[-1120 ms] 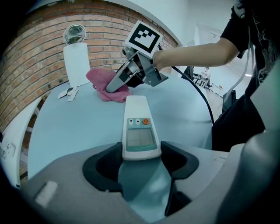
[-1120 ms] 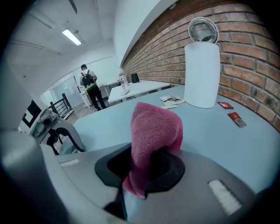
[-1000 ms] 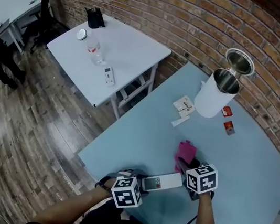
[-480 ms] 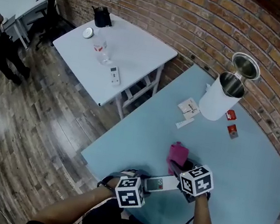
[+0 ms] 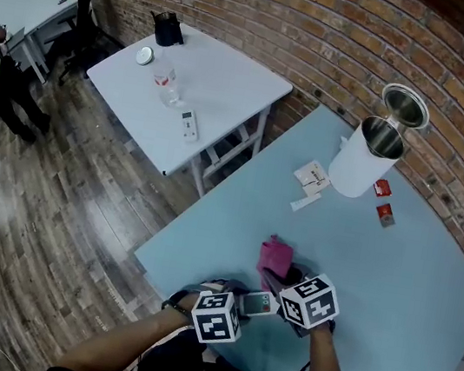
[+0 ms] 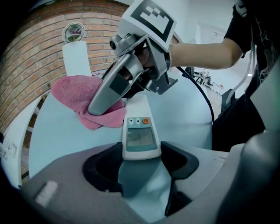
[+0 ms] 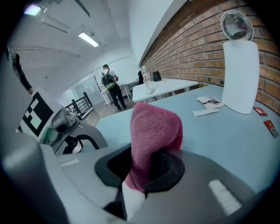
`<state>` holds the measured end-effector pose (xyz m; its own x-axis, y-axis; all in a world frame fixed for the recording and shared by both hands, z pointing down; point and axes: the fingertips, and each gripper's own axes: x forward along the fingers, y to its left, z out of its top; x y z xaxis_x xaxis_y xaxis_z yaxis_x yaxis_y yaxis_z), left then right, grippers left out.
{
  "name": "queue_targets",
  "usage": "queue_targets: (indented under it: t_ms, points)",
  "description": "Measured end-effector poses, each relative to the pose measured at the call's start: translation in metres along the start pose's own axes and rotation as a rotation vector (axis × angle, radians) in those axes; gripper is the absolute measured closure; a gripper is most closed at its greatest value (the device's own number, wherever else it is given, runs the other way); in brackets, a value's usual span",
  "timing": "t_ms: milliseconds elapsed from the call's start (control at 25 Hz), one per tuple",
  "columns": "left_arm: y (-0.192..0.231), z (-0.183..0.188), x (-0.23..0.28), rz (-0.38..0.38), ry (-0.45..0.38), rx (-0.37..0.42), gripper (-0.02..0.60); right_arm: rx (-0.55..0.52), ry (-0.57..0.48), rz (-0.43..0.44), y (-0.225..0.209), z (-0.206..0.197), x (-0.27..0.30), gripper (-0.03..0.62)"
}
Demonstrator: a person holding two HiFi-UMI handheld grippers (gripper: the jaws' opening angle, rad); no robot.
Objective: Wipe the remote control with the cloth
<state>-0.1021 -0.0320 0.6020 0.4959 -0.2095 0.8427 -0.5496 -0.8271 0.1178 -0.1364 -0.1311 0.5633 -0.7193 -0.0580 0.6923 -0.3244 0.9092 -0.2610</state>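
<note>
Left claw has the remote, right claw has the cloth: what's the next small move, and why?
Probably draw the right claw toward the left claw so the cloth sweeps across the buttons and screen of the remote control. The left claw grips the remote's near end, while the cloth sits bunched beside its far end, leaving the face uncovered.

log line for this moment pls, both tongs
left tongs: shut on remote control | right tongs: shut on pink cloth | cloth against remote control's far end, over table
</note>
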Motion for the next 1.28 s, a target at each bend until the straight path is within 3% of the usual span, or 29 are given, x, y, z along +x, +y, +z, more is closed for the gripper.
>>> queue_targets:
  t_ms: [440,640,800,960,1120,1280]
  points:
    - [0.000,-0.003,0.000,0.000,0.043,-0.007,0.305,0.005,0.006,0.044,0.034,0.009,0.018,0.520]
    - [0.002,0.000,-0.002,0.018,0.008,-0.056,0.307,0.026,-0.054,-0.010,0.029,0.015,0.013,0.520]
    - [0.005,0.004,-0.004,-0.033,-0.054,-0.209,0.307,0.157,-0.208,-0.102,0.001,0.022,-0.021,0.520]
    - [0.008,0.006,-0.009,-0.149,-0.129,-0.406,0.307,0.279,-0.320,-0.173,-0.023,0.011,-0.056,0.520]
    - [0.011,0.007,-0.019,-0.252,-0.167,-0.547,0.307,0.386,-0.436,-0.232,-0.037,0.001,-0.087,0.520]
    - [-0.004,0.006,-0.023,-0.453,-0.203,-0.763,0.307,0.466,-0.531,-0.319,-0.053,-0.008,-0.113,0.520]
